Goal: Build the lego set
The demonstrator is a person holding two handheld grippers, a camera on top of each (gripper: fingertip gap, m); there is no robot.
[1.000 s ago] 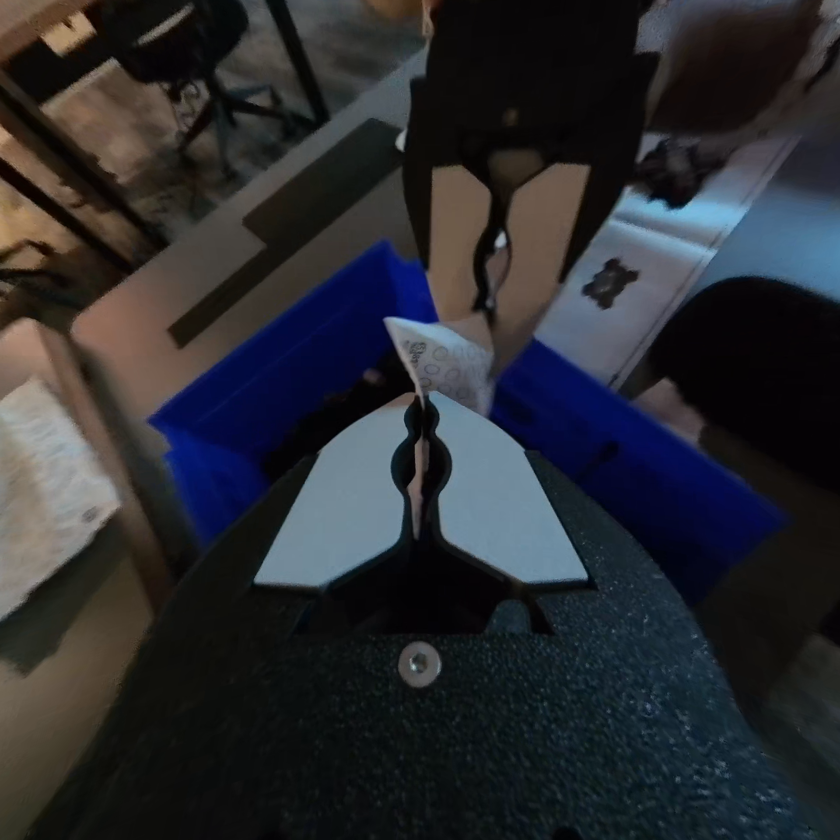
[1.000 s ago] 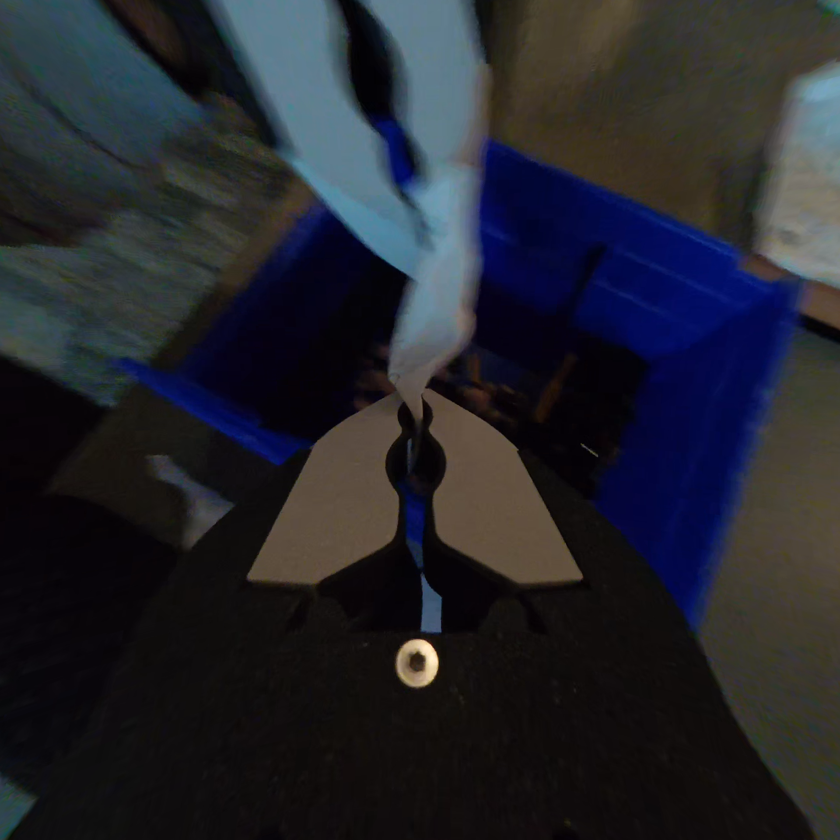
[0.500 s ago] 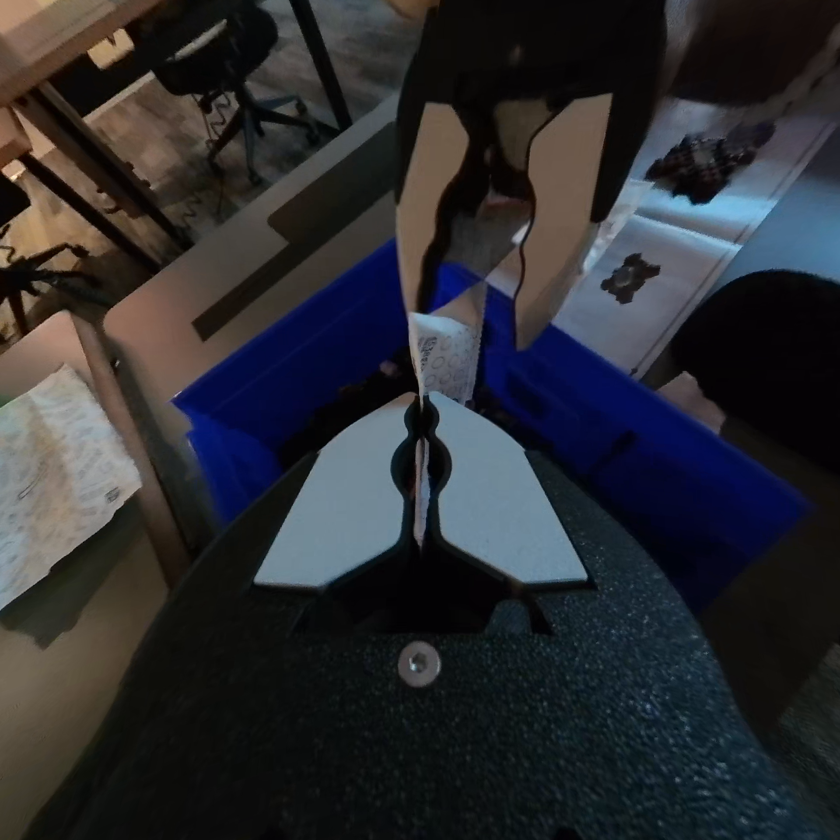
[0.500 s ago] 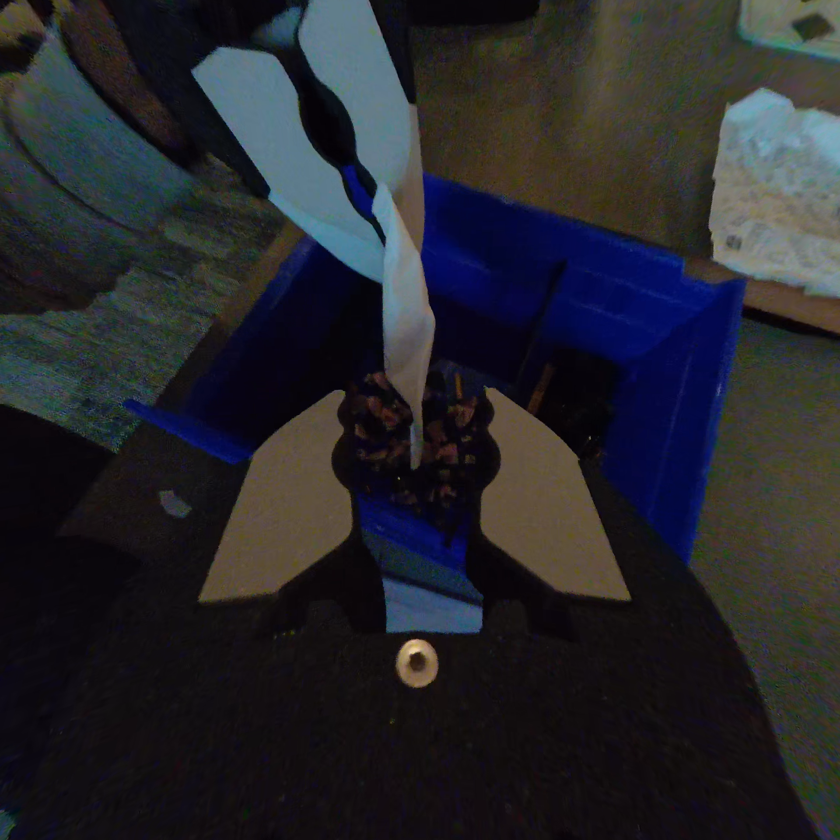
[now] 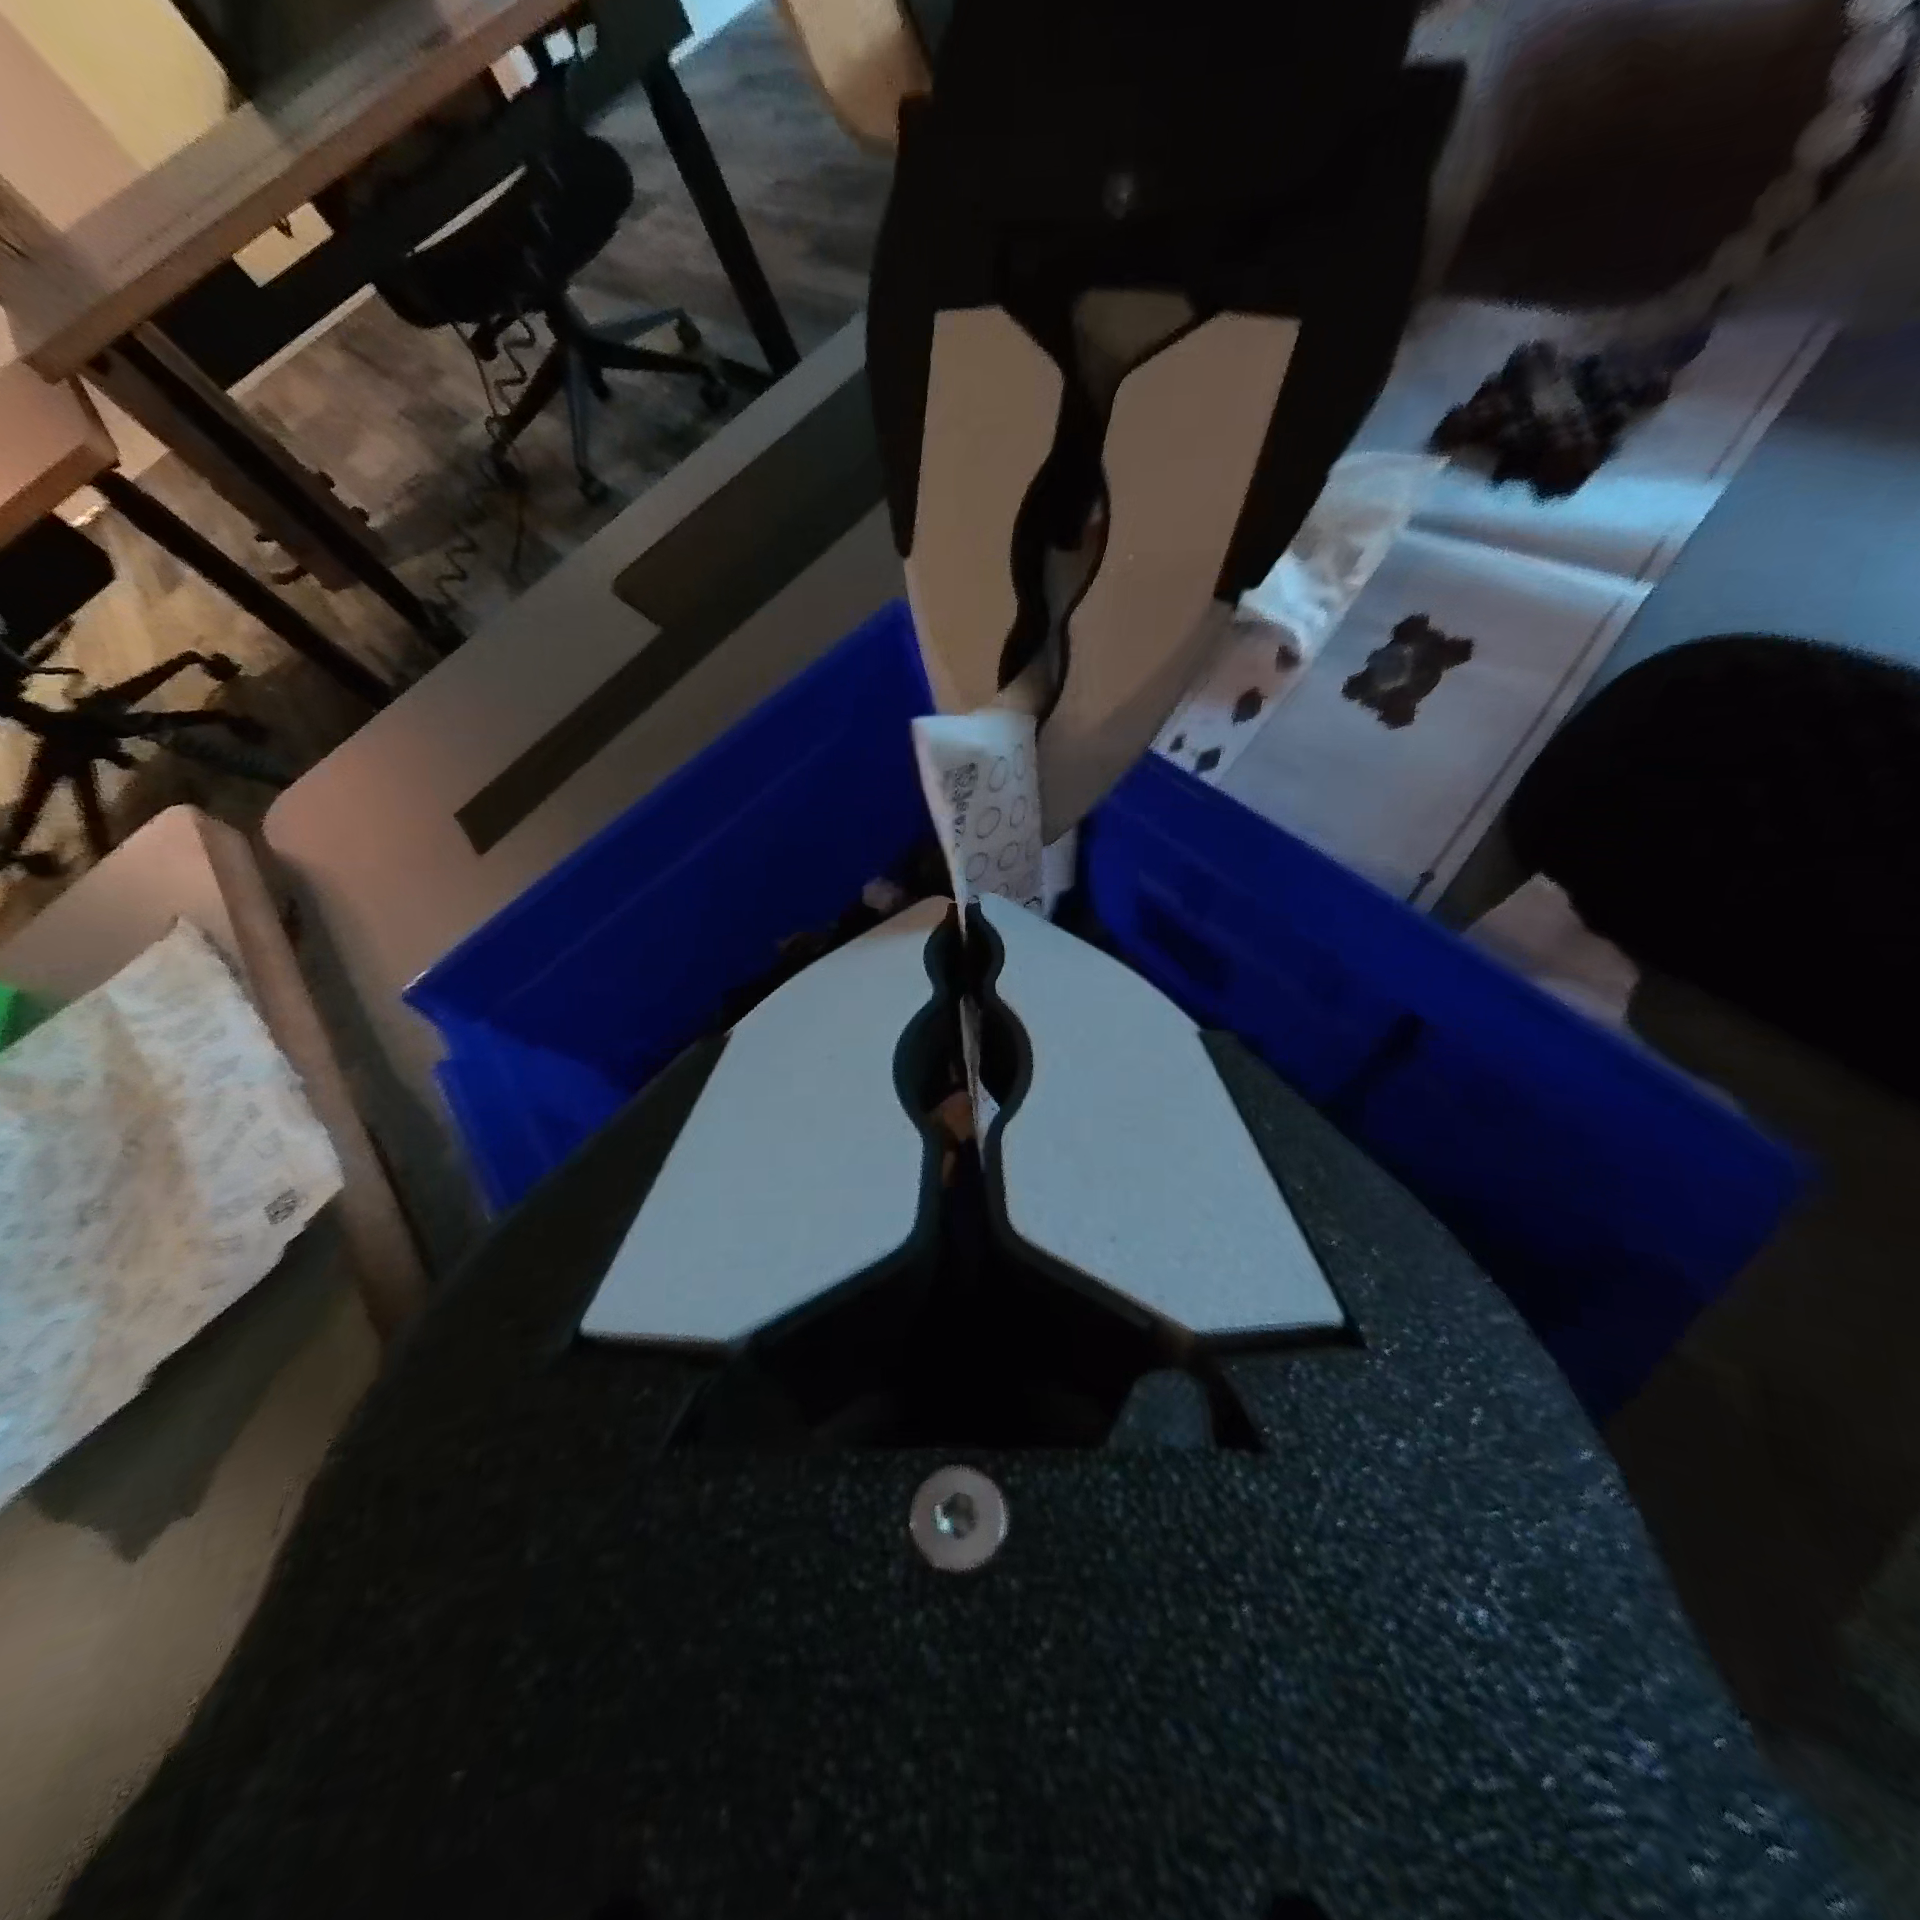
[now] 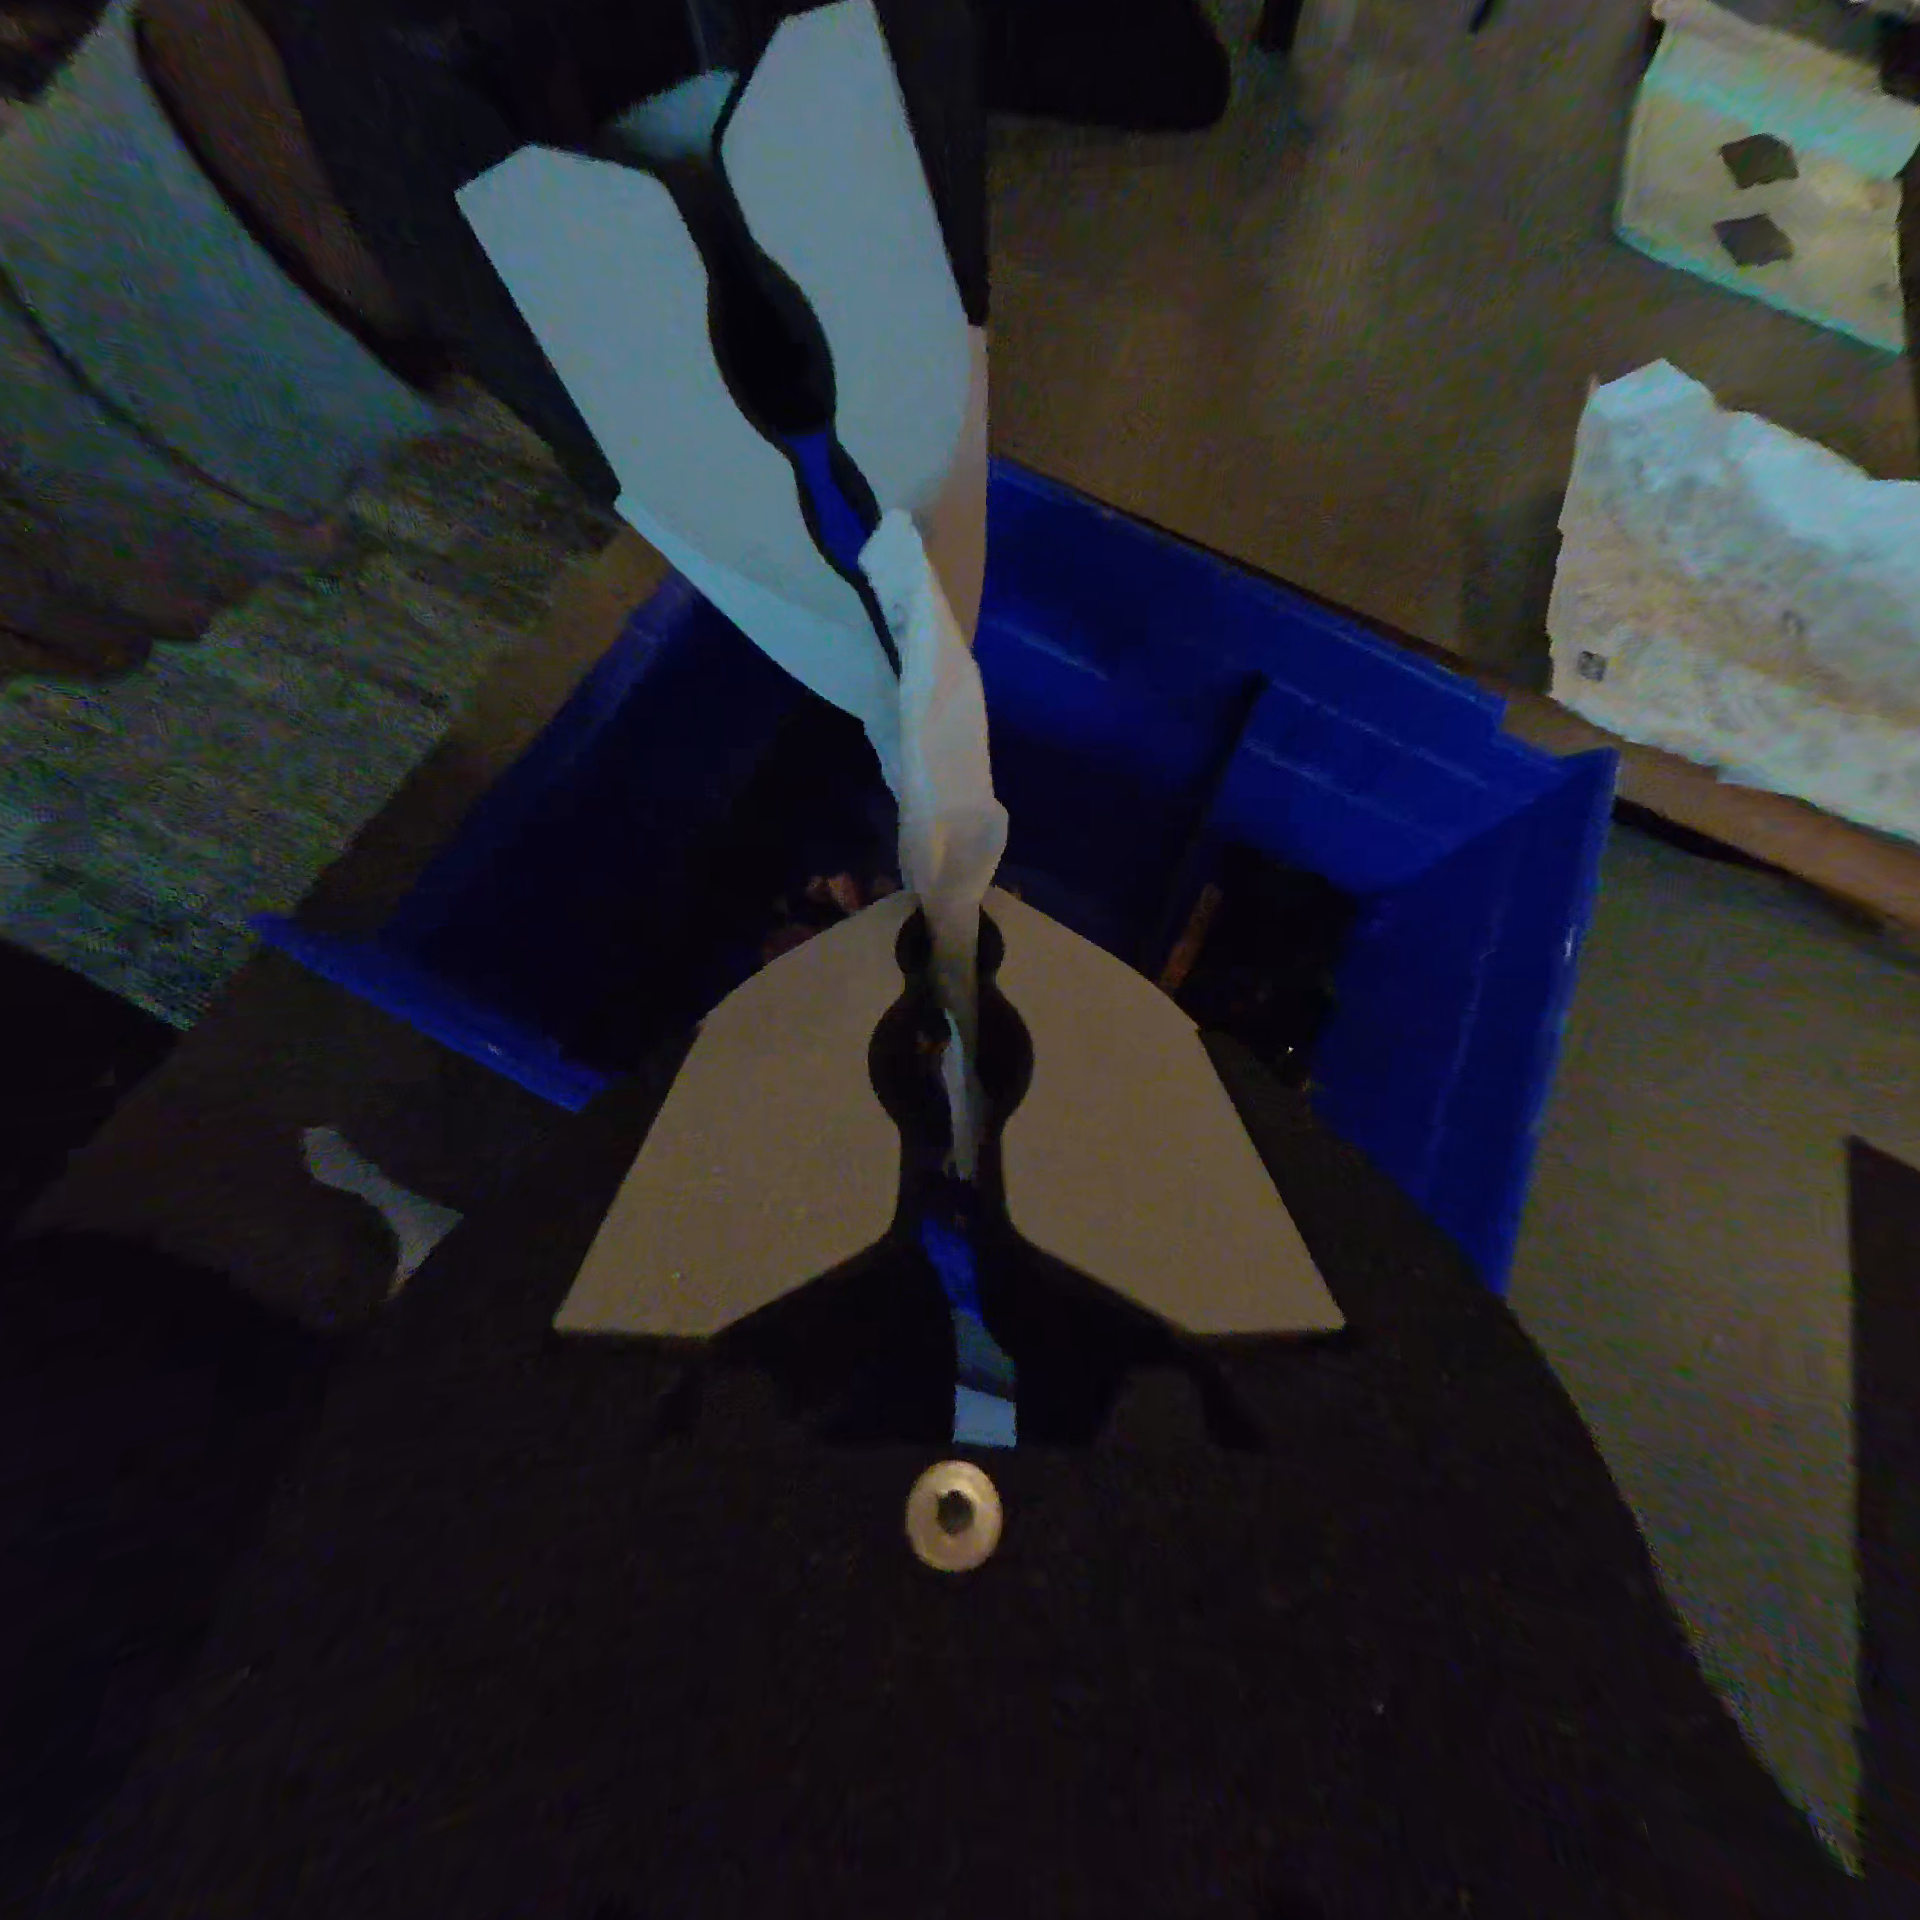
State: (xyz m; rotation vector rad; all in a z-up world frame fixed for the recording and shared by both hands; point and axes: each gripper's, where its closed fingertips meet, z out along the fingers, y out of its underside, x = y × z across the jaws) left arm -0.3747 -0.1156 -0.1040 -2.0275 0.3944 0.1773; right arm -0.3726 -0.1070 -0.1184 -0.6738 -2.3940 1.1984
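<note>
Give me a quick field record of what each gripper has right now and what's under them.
left gripper: jaws shut on one end of the white packet
right gripper: jaws shut on the packet's other end
packet: twisted, stretched between the two grippers
below: blue bin, dark pieces inside
nearby: white printed sheet on the table beside the bin

An office-like workroom: wooden desks (image 5: 260, 156) on black legs, a wheeled office chair (image 5: 540, 260), carpeted floor (image 6: 208, 644), and a blue plastic bin (image 5: 665, 914).
</note>
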